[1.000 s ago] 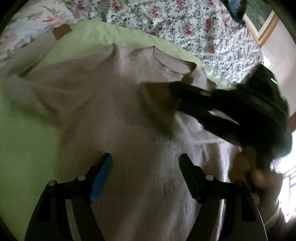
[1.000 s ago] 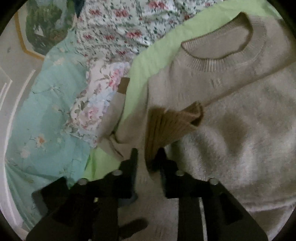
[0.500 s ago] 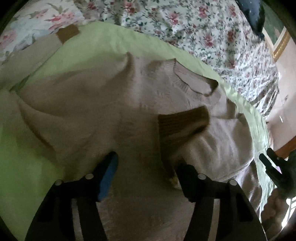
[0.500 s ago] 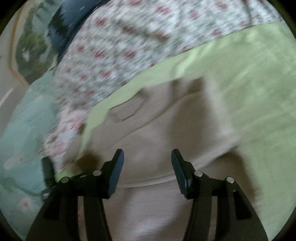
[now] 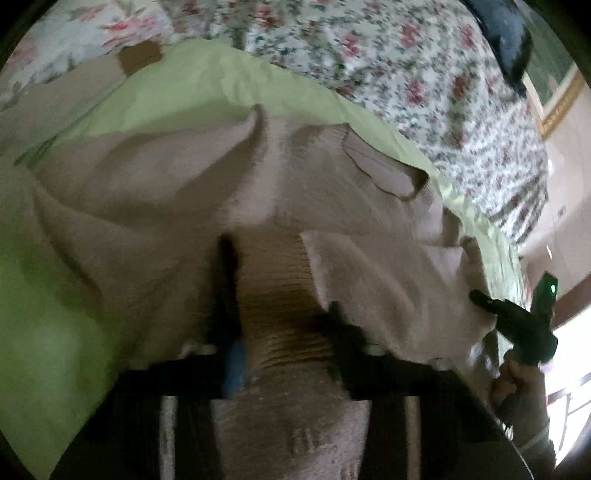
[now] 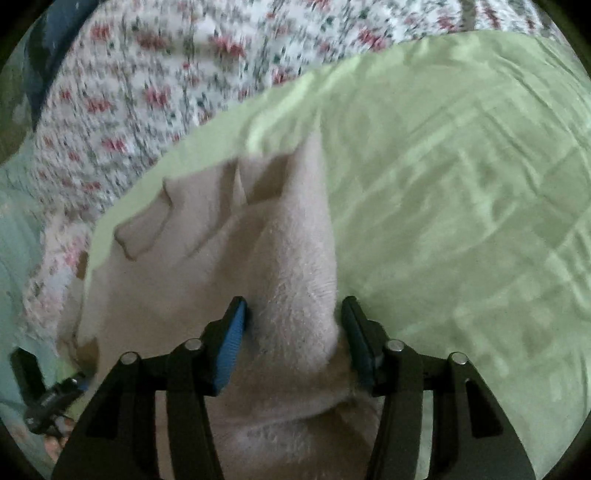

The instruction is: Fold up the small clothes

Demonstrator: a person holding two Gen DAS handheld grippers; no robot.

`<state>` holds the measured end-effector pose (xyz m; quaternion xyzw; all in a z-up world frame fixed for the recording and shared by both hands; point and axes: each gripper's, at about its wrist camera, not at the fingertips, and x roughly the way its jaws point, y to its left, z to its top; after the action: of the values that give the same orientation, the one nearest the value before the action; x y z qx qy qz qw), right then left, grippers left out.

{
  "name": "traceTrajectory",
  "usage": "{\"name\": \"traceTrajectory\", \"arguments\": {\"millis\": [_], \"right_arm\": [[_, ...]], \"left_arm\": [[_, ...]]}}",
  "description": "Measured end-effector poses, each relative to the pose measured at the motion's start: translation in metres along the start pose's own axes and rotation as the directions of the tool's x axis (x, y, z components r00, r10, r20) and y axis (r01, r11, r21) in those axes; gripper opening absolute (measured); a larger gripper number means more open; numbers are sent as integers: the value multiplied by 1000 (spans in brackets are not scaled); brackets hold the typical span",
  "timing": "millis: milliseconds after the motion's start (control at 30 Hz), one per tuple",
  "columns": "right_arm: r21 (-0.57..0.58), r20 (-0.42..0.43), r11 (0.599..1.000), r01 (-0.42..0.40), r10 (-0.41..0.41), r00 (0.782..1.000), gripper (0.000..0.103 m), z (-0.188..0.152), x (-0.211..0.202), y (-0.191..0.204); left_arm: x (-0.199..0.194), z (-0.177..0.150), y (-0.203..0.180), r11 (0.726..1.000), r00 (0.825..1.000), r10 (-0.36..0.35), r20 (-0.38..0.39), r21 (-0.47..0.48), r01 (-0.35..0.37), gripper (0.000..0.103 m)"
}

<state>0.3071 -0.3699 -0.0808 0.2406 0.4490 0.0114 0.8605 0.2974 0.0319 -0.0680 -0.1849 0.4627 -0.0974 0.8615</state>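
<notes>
A beige knit sweater [image 5: 155, 206] lies rumpled on a light green sheet [image 5: 48, 325]. One sleeve is folded onto its body, and the brown ribbed cuff [image 5: 280, 295] lies between the fingers of my left gripper [image 5: 280, 321], which are still apart around it. My right gripper [image 6: 295, 321] is open, with a raised fold of the sweater's edge [image 6: 295, 258] between its blue-padded fingers [image 6: 231, 339]. The right gripper also shows at the sweater's right edge in the left wrist view [image 5: 517, 325]. The other sleeve's brown cuff [image 5: 138, 57] lies far away at the top left.
A floral bedspread [image 5: 424, 74] lies beyond the green sheet [image 6: 461, 184]. A dark blue item [image 5: 506, 33] and a gilt picture frame [image 5: 561, 99] are at the far right. A pale teal cloth [image 6: 14, 236] lies at the left edge of the bed.
My right gripper let go of the brown cuff on the sweater's body, opened, and moved to the sweater's right edge. My left gripper moved forward around the cuff.
</notes>
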Motion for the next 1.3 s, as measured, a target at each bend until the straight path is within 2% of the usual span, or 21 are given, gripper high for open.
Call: {"name": "traceTrajectory", "arguments": {"millis": [67,167,200,267,333,433,500,567,600,700,833,867,900,933,967,1000,1067,1133,1167,1233,1300], "right_arm": [[7,23,1000,-4,4,1000,10,2,-7,-3],[12,114,1000,28,-29,993,9,8,-30,-9],[15,119,999,38,-40,992,9,9,-31,-11],[20,70,998,62,-63,996,10,10,-20,-16],[14,46,994,106,-106,993,13,8,-17,-13],[23,145,987,158,-159,976,20,0,-44,1],[-8,204,993,116,-112,973,24,-9,-62,16],[-73,158,997,21,-9,987,28,-21,-60,31],[-85,93,996,-8,16,996,28,-27,-49,35],[-73,-13,996,57,-58,998,28,-41,-23,27],[2,15,1000,5,-5,1000,28,-45,-42,24],[-3,24,1000,-15,15,1000,28,-46,-47,26],[-16,33,998,-55,55,998,28,-49,-57,33],[-30,37,997,-78,79,996,29,-53,-63,40],[-40,37,995,-88,89,995,29,-56,-67,46],[-50,35,994,-101,103,994,30,-62,-74,52],[-70,16,988,-140,141,990,31,-73,-79,63],[-80,-12,982,-170,169,985,31,-85,-78,74],[-82,-23,980,-179,177,984,31,-88,-75,79],[-89,-57,976,-200,196,979,31,-96,-70,87],[-91,-76,974,-205,199,977,31,-96,-63,93]], "left_arm": [[-1,3,-9,999,1000,-2,16,49,1,8],[1,5,-19,993,999,25,33,112,-28,6],[4,6,-19,992,999,35,31,122,-39,6],[13,6,-16,990,998,65,9,124,-65,6],[14,5,-12,991,998,59,4,116,-59,6],[10,4,-8,991,997,69,17,116,-70,7],[8,4,-6,991,998,67,14,113,-68,7],[6,3,-5,990,997,75,10,119,-75,7],[3,2,-4,988,997,81,11,127,-82,7],[-15,-2,2,981,993,117,25,153,-119,7],[-59,11,24,969,980,174,100,159,-188,9],[-68,18,31,969,977,181,114,152,-197,12],[-76,28,41,966,972,198,129,140,-215,22],[-82,39,49,960,962,231,145,126,-250,28],[-85,50,56,950,949,272,161,114,-292,40],[-87,61,62,939,936,303,177,109,-325,44],[-84,85,74,921,918,346,194,115,-371,44],[-72,111,82,909,912,371,176,134,-396,47],[-63,124,86,904,911,379,165,146,-402,52],[-44,149,96,885,896,417,150,158,-439,62],[-24,165,106,876,892,436,120,172,-451,73]]}}
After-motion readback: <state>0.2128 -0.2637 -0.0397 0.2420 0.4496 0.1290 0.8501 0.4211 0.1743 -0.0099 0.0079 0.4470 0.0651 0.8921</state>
